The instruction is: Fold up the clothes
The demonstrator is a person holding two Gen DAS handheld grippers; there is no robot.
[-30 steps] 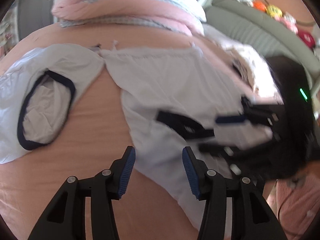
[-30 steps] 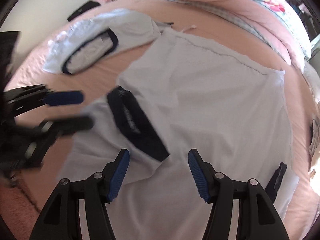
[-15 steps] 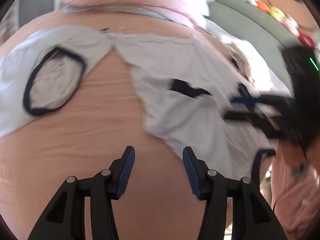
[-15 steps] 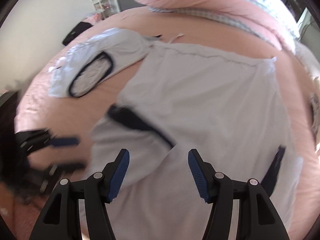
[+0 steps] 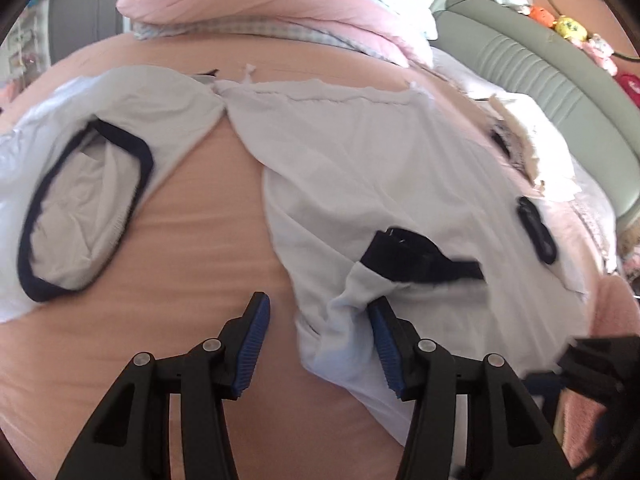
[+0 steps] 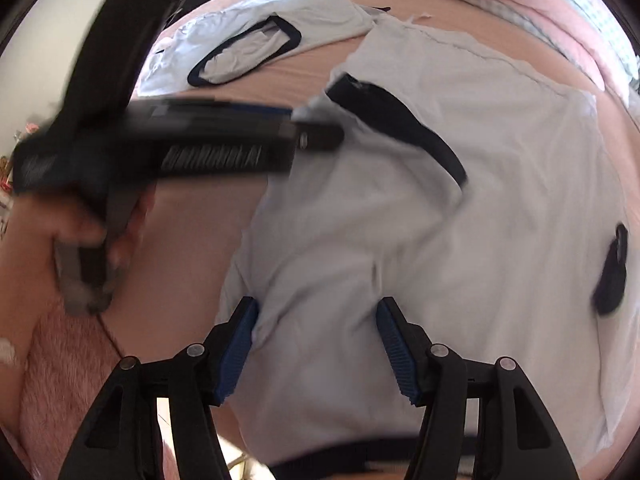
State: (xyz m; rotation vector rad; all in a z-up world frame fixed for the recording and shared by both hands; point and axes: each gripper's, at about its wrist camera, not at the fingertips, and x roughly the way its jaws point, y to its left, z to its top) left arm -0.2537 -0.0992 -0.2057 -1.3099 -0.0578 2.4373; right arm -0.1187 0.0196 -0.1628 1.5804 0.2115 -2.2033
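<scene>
White shirt (image 5: 360, 168), soft and limp on the bed (image 5: 192, 240); both tongs (image 5: 318, 344) (image 6: 316, 344) gape empty; pinch its folded sleeve edge.

Two shirts lie on the bed (image 5: 192, 264): the near shirt (image 5: 360, 184) spread on the right, the far shirt (image 5: 80, 184) to its left, their upper corners touching. Behind both, bedding (image 5: 280, 8) is heaped; a sofa (image 5: 540, 80) stands right
</scene>
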